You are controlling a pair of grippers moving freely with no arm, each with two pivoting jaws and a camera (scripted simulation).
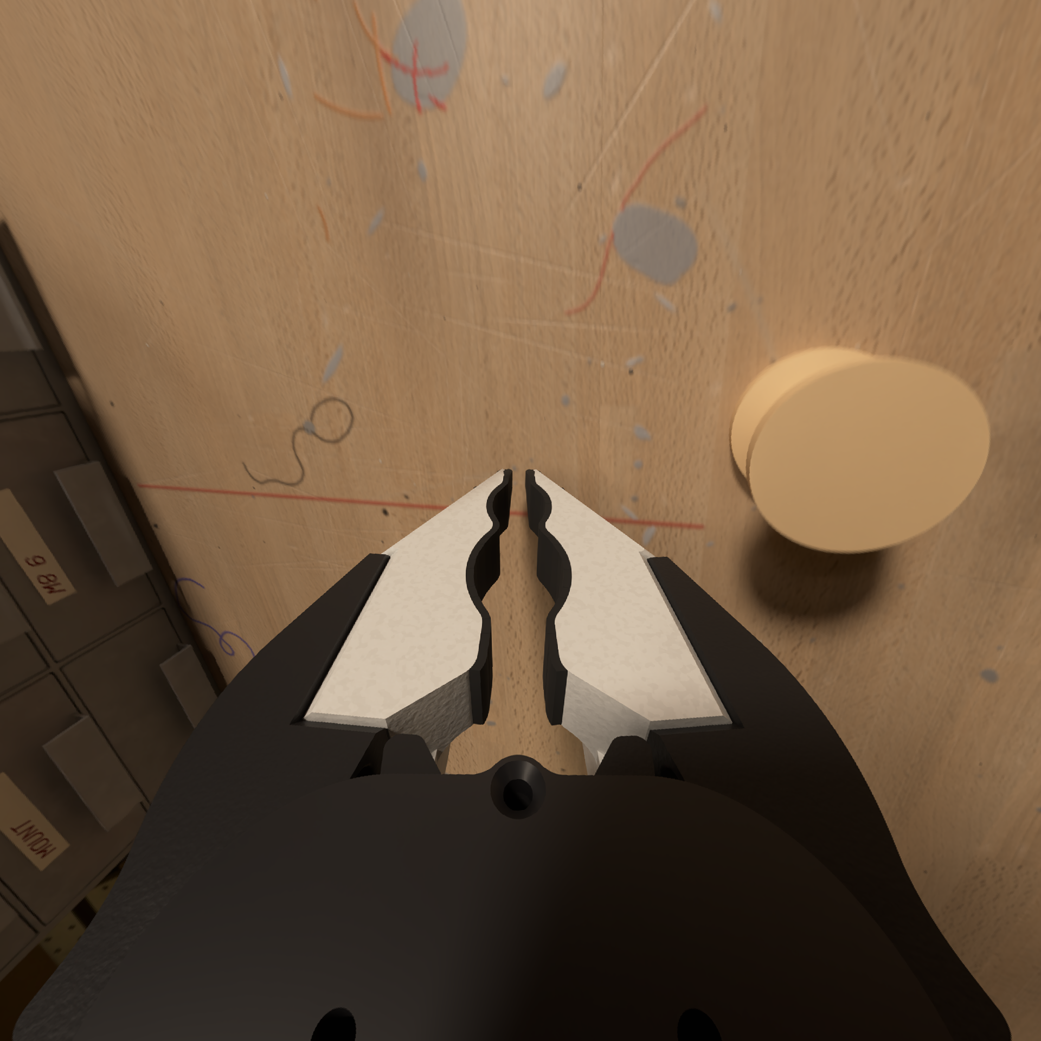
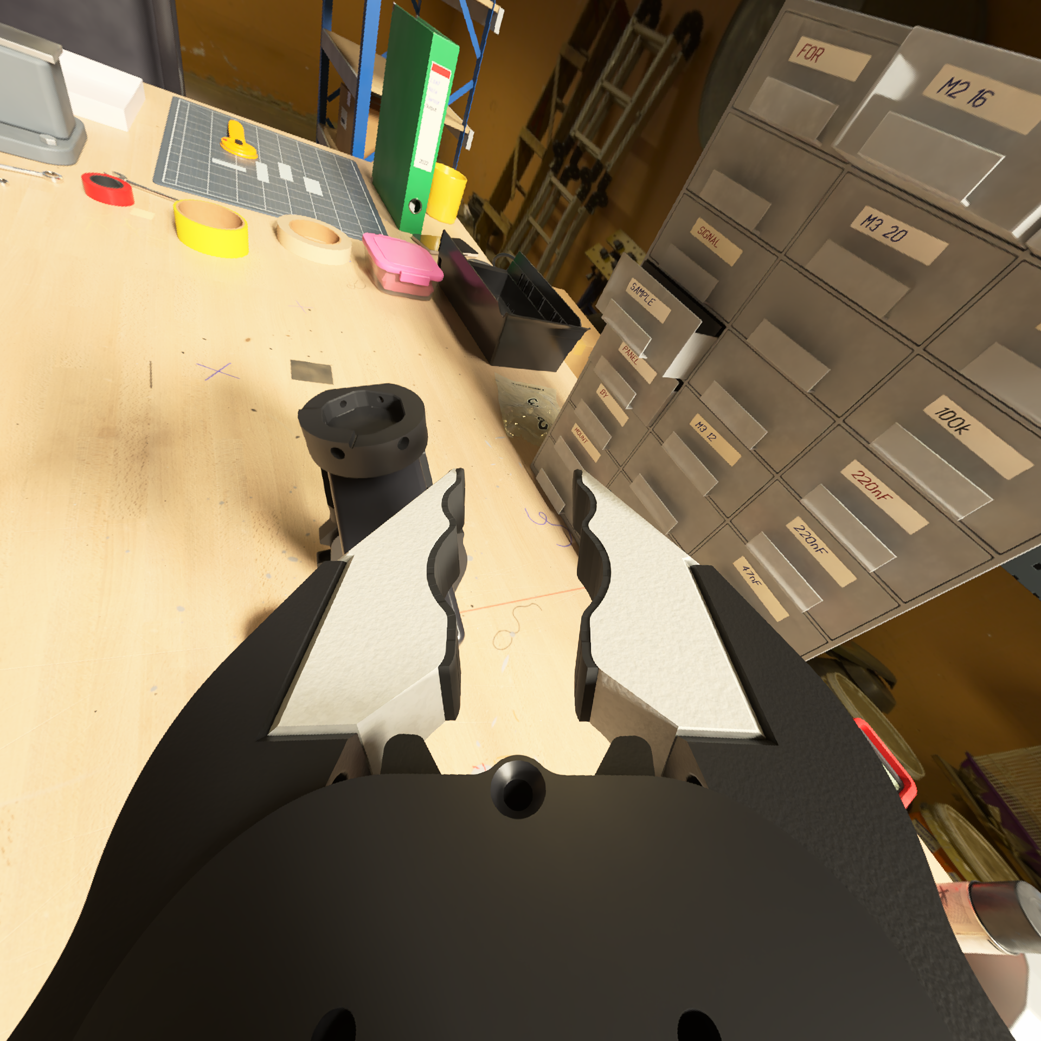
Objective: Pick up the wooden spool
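Nearby, grey labelled drawer cabinet [image 2: 845, 349]: one drawer ajar, contents hidden. Left gripper [image 1: 519, 476] nearly closed, empty, beside pale round wooden spool [image 1: 862, 450]; right gripper [image 2: 519, 479] apart, empty.

Black gripper bodies, white textured jaws – wavy black pads [image 1: 484, 569], central screw hole [image 2: 517, 788]

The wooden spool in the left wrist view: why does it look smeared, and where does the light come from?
Left wrist view: the wooden spool has soft edges, and the tabletop grain looks streaky, like motion blur; its shadow falls toward the lower left, so light comes from the upper right. Right wrist view: sharper, but the drawer cabinet lines bow from the wide lens.
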